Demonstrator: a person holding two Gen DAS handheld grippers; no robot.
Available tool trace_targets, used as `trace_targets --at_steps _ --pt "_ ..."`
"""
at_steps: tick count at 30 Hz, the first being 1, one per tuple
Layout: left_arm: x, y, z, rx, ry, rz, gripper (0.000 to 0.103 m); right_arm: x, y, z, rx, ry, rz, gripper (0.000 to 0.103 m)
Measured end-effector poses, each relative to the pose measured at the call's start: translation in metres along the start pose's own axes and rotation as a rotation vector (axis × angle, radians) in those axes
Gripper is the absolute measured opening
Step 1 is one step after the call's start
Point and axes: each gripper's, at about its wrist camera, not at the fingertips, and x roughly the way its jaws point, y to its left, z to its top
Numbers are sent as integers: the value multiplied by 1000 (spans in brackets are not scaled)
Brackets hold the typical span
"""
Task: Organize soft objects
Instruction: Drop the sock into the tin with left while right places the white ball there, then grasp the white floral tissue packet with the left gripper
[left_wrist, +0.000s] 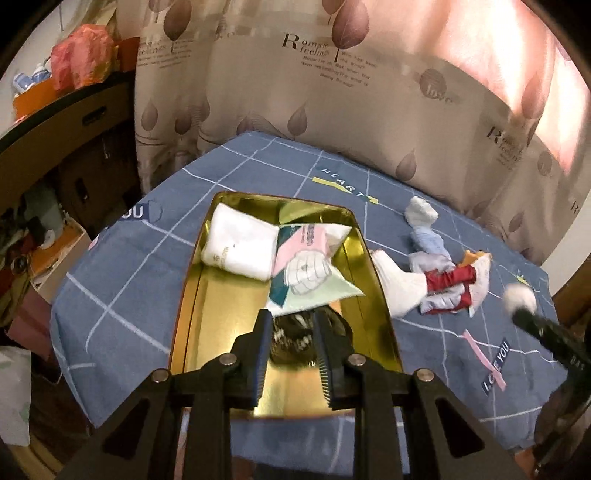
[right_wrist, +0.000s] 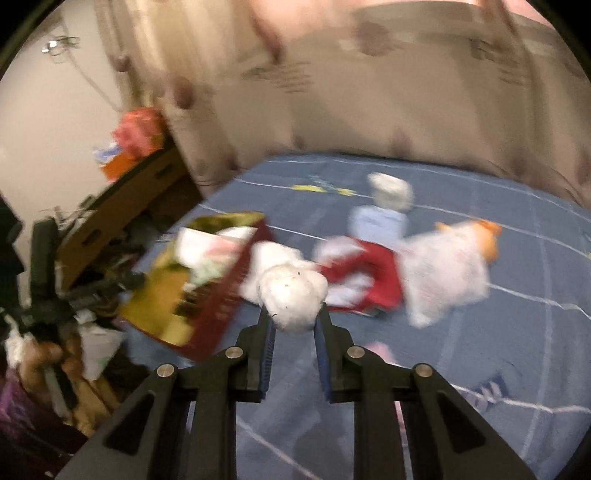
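A gold-lined tin box (left_wrist: 192, 295) sits on the blue checked cloth; in it lie a folded white cloth (left_wrist: 240, 243) and a pink-green printed packet (left_wrist: 314, 266). My left gripper (left_wrist: 291, 321) hangs open and empty over the box's near end. A pile of soft things lies right of the box: a white sock (left_wrist: 402, 288), a red and white cloth (left_wrist: 450, 280), a light blue roll (left_wrist: 428, 240). My right gripper (right_wrist: 293, 319) is shut on a white balled sock (right_wrist: 291, 295) above the cloth, beside the box (right_wrist: 218, 299); the view is blurred. It also shows in the left wrist view (left_wrist: 519, 299).
A leaf-print curtain (left_wrist: 332, 92) hangs behind the table. Cardboard boxes (left_wrist: 74, 122) and clutter stand to the left, off the table edge. A white rolled sock (left_wrist: 421, 214) lies further back on the cloth.
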Motion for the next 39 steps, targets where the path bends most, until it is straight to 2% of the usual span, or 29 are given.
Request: trace_targets --at_steps 5,6,7,9,12,17,19,21,24,26,27,28,30,32,35,39 --pt "-14 8 -23 -56 35 -6 35 30 56 22 -53 42 135 19" --pt "-18 12 -28 -72 37 -3 41 39 66 25 -68 56 151 19" --pt "-21 17 -31 -90 36 10 52 52 79 27 -88 74 166 19" --pt "-25 26 -38 -118 36 54 62 75 95 31 -97 109 194 19" --pt "-28 35 -44 -124 29 92 62 116 120 37 -86 167 237 19" --pt "-24 46 -46 -158 61 110 62 169 150 34 -126 263 206 21" --pt "-22 47 -46 -171 78 100 62 180 155 34 -141 270 177 27" --pt "-22 48 -47 -185 84 94 62 184 154 34 -128 281 187 31" --pt "-26 45 -46 -199 90 71 62 161 144 37 -99 210 207 37" --pt "-30 37 -49 -187 79 68 62 126 123 35 -64 117 201 49" --pt "-32 31 -51 -174 78 70 62 113 113 34 -53 84 188 64" --pt "-35 22 -56 -147 73 64 63 90 95 27 -38 26 149 76" --pt "-44 1 -70 -87 49 34 63 53 61 12 -38 -63 35 81" --pt "-52 -23 -89 -45 32 -55 63 18 17 -11 -70 -122 -197 90" --pt "-56 -58 -116 -45 57 -235 63 -9 -48 -41 -66 -78 -442 91" --pt "-61 -96 -139 27 120 -320 63 -45 -109 -75 -7 -67 -583 91"
